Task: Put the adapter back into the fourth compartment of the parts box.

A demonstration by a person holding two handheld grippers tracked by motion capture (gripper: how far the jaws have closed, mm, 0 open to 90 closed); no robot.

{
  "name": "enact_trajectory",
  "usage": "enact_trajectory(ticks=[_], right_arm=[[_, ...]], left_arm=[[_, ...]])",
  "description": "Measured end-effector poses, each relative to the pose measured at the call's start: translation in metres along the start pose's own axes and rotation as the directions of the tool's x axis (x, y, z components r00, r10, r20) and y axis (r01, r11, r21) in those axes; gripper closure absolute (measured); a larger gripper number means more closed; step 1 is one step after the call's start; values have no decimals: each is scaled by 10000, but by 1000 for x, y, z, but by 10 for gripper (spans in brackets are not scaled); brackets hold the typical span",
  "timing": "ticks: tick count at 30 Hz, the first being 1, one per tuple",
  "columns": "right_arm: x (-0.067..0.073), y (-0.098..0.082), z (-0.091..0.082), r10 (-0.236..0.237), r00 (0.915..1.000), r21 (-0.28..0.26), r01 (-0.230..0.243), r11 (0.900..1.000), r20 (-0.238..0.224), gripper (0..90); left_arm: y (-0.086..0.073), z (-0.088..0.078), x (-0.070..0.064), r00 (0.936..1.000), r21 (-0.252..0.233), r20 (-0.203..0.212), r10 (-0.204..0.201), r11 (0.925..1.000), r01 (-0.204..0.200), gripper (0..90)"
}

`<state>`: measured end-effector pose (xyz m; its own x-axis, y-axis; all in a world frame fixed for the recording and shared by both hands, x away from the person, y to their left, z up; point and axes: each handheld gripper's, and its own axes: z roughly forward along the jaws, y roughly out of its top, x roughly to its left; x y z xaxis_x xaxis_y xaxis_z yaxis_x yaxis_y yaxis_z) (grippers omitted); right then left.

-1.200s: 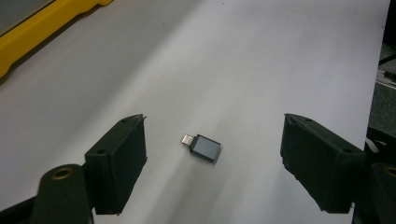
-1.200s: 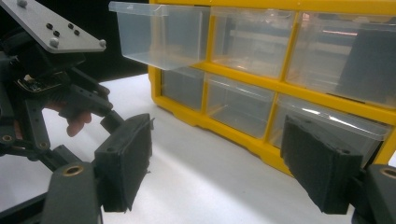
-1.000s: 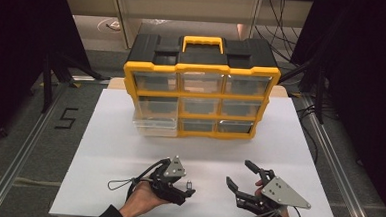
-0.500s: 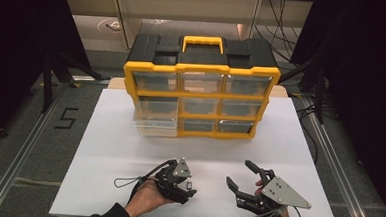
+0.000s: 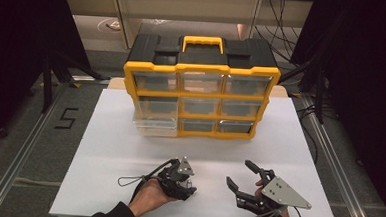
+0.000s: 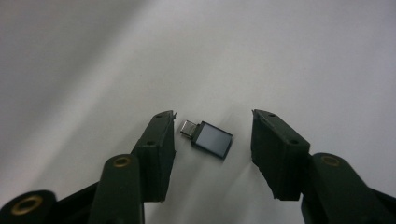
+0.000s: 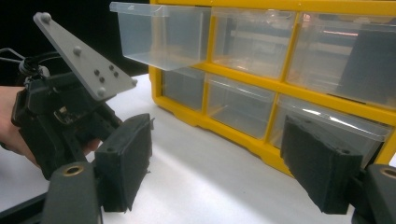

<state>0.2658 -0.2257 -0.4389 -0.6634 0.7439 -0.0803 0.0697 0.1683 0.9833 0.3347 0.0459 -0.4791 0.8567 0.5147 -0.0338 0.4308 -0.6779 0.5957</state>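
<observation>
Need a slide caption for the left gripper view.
Left gripper closing around a small USB adapter lying on the white table, pads not yet touching it.

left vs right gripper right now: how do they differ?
The left gripper points down at the white table, while the right gripper faces the yellow drawer cabinet. A small dark USB adapter lies untouched between the left's fingers, which have just been closing; the right's gape wide with nothing between them. Both have black fingers.
</observation>
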Motion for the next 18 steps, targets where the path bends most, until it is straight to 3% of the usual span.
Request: enact_trajectory(ticks=[9,18], right_arm=[[0,0,0,-16,10000,5,16,10000,-10,260],[0,0,0,-24,10000,-12,24,10000,-1,260]], left_arm=[[1,2,-1,9999,-134,-100,110,9998,-111,581],[4,3,-6,9983,-49,-29,585,9983,-585,720]])
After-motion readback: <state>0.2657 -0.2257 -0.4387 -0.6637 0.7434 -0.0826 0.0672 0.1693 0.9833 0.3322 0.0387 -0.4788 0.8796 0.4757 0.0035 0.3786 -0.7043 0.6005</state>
